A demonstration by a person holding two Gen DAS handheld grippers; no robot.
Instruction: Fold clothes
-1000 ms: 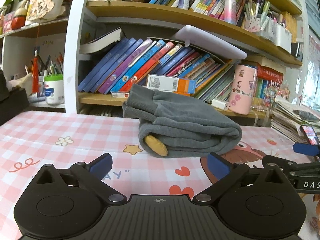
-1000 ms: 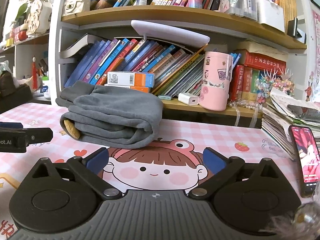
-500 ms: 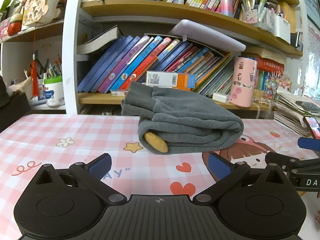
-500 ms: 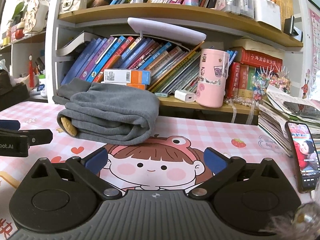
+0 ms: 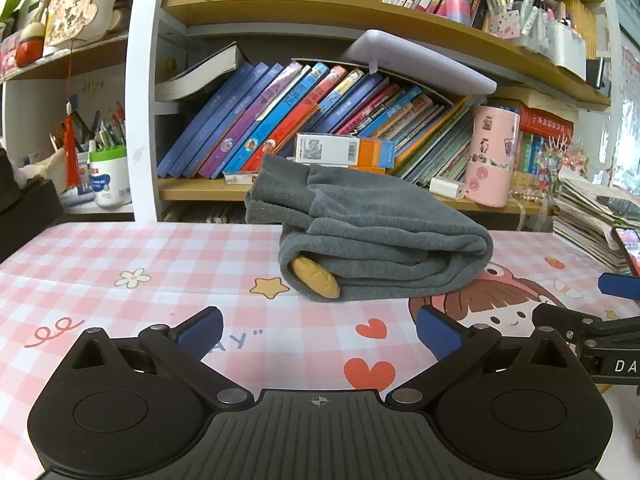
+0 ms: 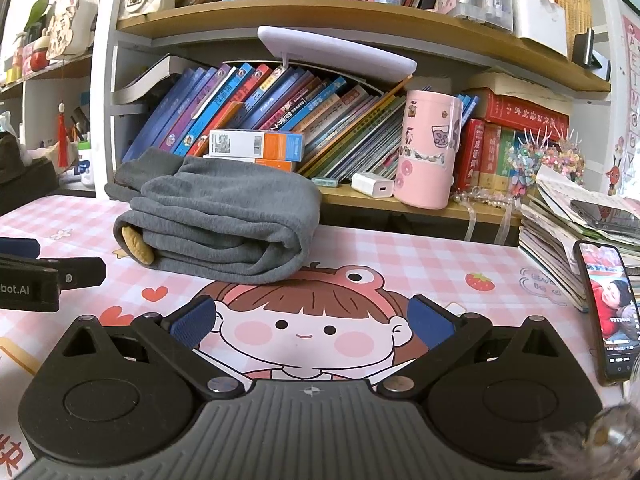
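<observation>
While both the left gripper (image 5: 316, 330) and right gripper (image 6: 312, 320) sit spread apart and empty, the folded gray sweater (image 5: 372, 240) rests mid-tablecloth (image 5: 120, 256), beyond printed letters "AY" (image 5: 244, 340).

Both views are bright and evenly lit, with soft daylight whitening the far right edge; shadows under the folded grey garment (image 5: 384, 240) are faint; fisheye distortion bows the bookshelf (image 6: 320, 12) boards and darkens the corners; a blurred fuzzy shape smears the right view's lower corner.

Folded garment (image 5: 372, 236) on table (image 5: 120, 256), before bookshelf (image 5: 320, 12).
</observation>
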